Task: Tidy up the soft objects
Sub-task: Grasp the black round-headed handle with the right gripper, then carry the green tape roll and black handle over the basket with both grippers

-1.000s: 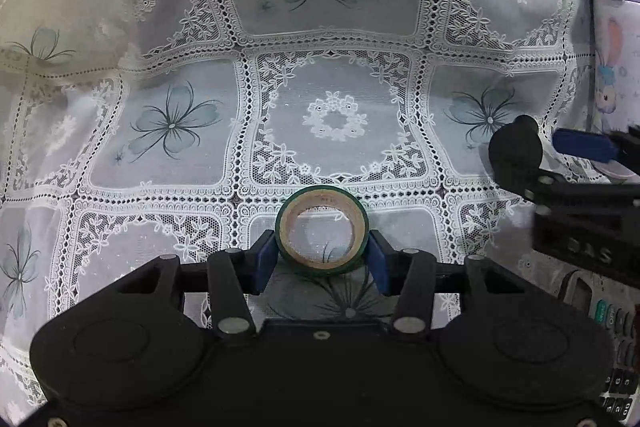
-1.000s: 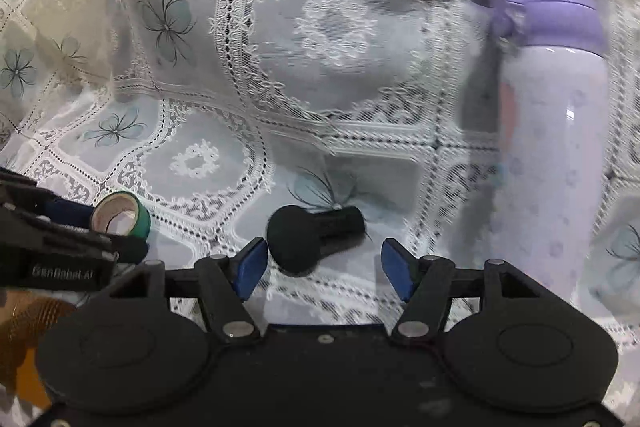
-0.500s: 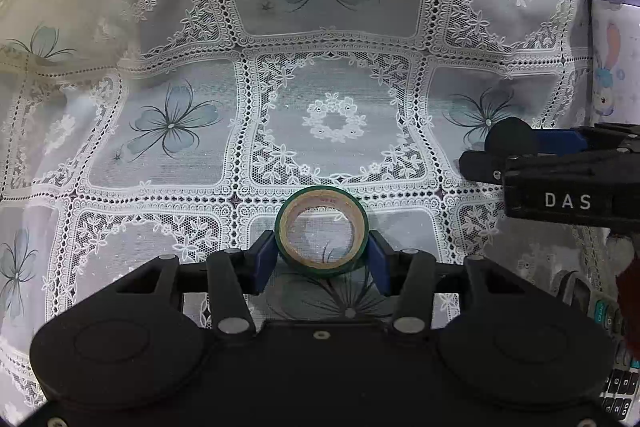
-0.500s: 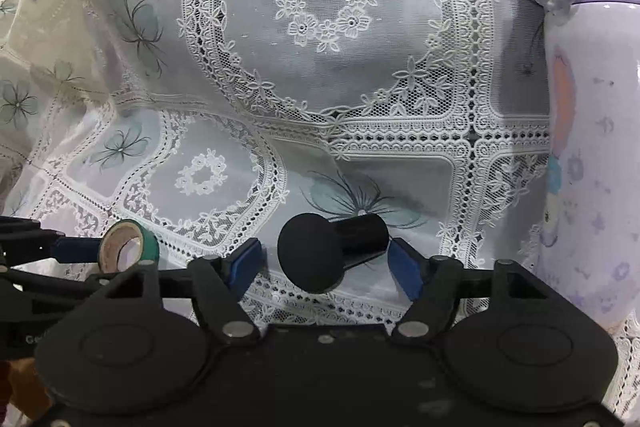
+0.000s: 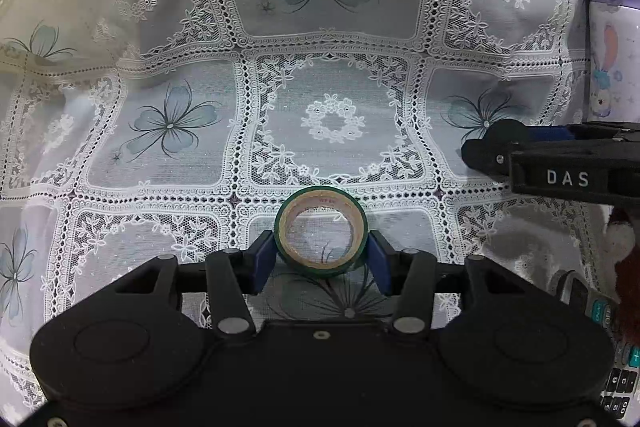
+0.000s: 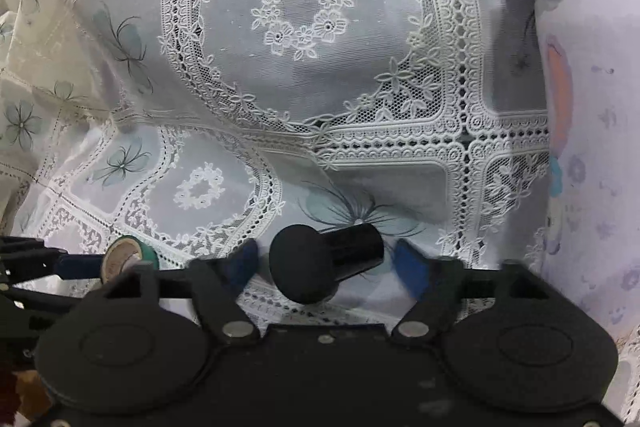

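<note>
Left gripper [image 5: 322,259]: jaws begin to ease apart, though the blue pads [image 5: 265,259] still touch both sides of the green tape roll [image 5: 321,242], upright on the lace-covered tabletop [image 5: 328,115]. Right gripper [image 6: 326,265]: moved in since a second ago, when the black mushroom-shaped knob [image 6: 320,263] lay ahead of it; the jaws now close around the knob, gaps still showing on either side. A purple bottle [image 6: 588,115] stands just right. Judged: one item being set down, the next about to be lifted.
</note>
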The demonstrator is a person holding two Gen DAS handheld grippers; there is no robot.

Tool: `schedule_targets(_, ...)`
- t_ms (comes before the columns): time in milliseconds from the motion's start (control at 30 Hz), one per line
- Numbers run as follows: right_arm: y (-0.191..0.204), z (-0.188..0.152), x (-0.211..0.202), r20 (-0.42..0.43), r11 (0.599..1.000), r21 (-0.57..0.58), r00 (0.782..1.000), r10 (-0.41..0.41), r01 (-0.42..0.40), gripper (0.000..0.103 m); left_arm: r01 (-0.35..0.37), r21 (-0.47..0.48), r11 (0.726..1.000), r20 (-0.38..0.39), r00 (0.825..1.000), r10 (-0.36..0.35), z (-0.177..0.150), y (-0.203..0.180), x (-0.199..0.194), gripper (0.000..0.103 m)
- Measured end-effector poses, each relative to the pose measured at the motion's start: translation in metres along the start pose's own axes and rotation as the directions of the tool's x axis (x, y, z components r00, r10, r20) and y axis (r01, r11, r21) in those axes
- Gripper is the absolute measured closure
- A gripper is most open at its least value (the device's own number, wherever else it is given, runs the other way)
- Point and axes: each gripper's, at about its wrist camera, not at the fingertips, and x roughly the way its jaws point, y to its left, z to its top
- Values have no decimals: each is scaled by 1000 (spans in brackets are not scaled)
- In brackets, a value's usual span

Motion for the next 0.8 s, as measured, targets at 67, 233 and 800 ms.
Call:
schedule_targets(67,-1,-1,-4,3,1000,7,1000,15,-15,47,10,4,1000,2,1000,-11,0,0,-1,48)
schedule_targets(233,-1,-4,-20,32,999,35,999,-4,3,47,-13,14,1000,37,999,12,0,1,-9,44)
schedule_targets(800,1,-36,-82,69,981,91,981,-178,172,46,-88,21,996,40,995,87,6,-9,2,34)
